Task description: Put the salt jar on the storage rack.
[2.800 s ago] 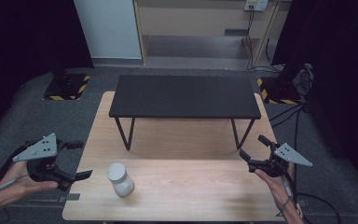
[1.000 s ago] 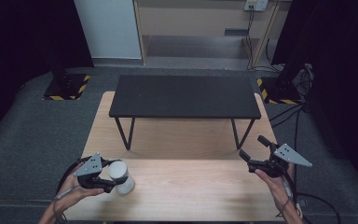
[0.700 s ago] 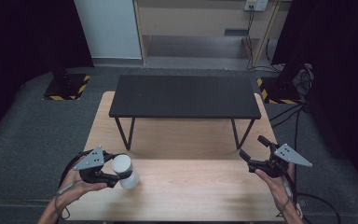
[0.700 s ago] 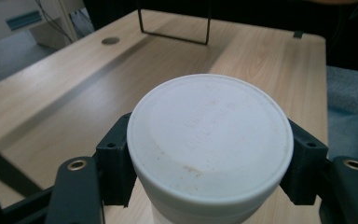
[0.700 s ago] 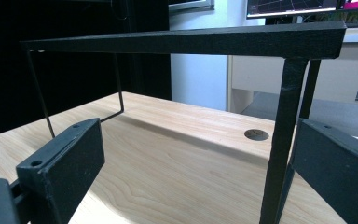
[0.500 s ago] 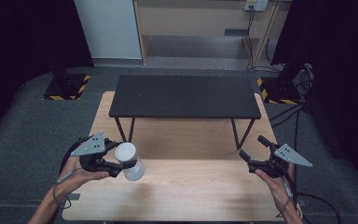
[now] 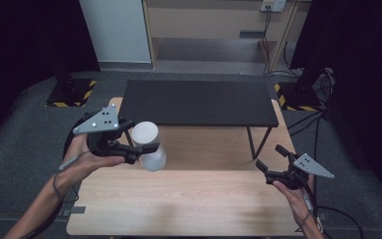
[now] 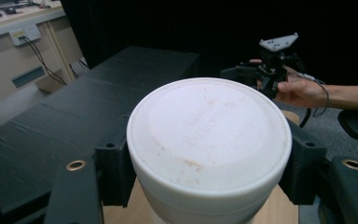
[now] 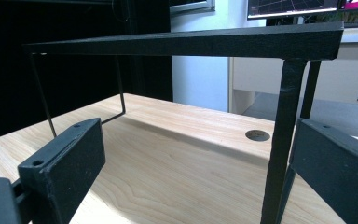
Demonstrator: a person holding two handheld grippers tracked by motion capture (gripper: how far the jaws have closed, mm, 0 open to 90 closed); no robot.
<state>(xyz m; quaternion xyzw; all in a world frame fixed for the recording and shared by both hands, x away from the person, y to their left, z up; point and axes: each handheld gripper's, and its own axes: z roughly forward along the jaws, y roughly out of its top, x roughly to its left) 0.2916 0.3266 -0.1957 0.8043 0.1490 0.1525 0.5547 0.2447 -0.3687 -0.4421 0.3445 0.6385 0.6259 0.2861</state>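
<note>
White jar now off the tabletop, carried in the left tongs. A moment ago it stood upright on the wood near the front left corner; since then the left tongs have closed on it, lifted it and brought it up toward the black stand. Jar now tilted, lid end toward the camera, hanging just before the stand's front left corner and about level with its top.

Left gripper view: black jaws pressed against both sides of the jar, just under the lid rim. Grip looks square, no gap visible. Stand top lies beyond and left of the jar.

Right tongs have not moved through the sequence: held low by the stand's front right leg, jaws wide apart, nothing between them. Right gripper view looks under the stand, leg between the jaws' line of sight, bare wood below.

Judgement: pick is done, transport under way. Heading suggests placement on the stand's top. Jar needs to come back upright before set-down, and must clear the stand's front edge.
</note>
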